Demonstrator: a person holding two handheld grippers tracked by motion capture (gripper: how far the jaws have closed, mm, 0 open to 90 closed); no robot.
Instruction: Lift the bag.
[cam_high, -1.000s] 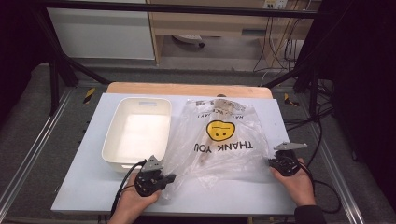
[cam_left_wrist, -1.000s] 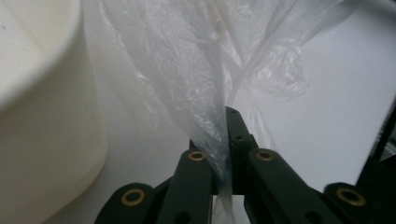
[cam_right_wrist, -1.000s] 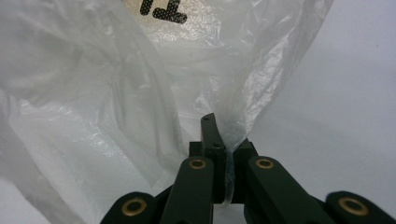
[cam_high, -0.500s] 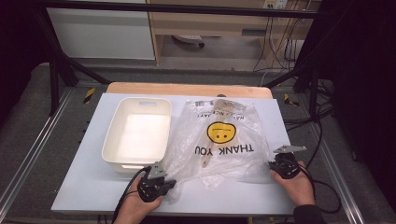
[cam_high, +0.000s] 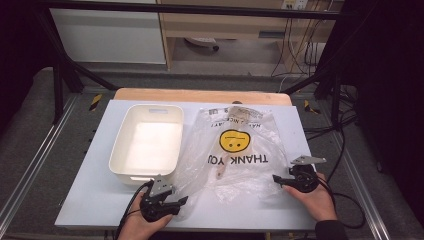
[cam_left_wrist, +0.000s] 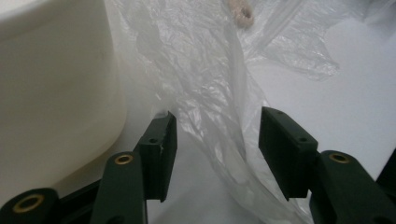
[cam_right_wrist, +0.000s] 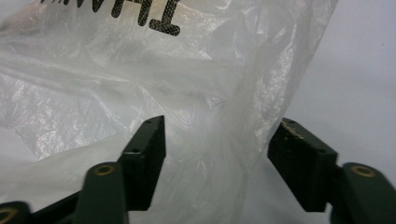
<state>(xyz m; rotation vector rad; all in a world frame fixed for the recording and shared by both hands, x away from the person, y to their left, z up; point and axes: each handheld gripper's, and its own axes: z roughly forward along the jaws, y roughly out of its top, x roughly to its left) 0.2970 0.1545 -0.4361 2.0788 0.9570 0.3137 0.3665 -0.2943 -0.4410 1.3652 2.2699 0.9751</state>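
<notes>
A crinkled clear plastic bag (cam_high: 235, 150) printed with a yellow smiley face and "THANK YOU" lies flat across the middle of the pale grey tabletop (cam_high: 95, 200), just beside a white rectangular plastic tub (cam_high: 147, 141) toward the left edge. The left tool (cam_high: 181, 201) sits at the bag's near-left corner, jaws spread with a fold of film (cam_left_wrist: 224, 140) between them. The right tool (cam_high: 276, 179) is at the near-right edge, jaws likewise spread around the bag's edge (cam_right_wrist: 252, 140). Likely both corners are about to be pinched; closing well onto gathered film, not a single slippery layer, would hold better.
</notes>
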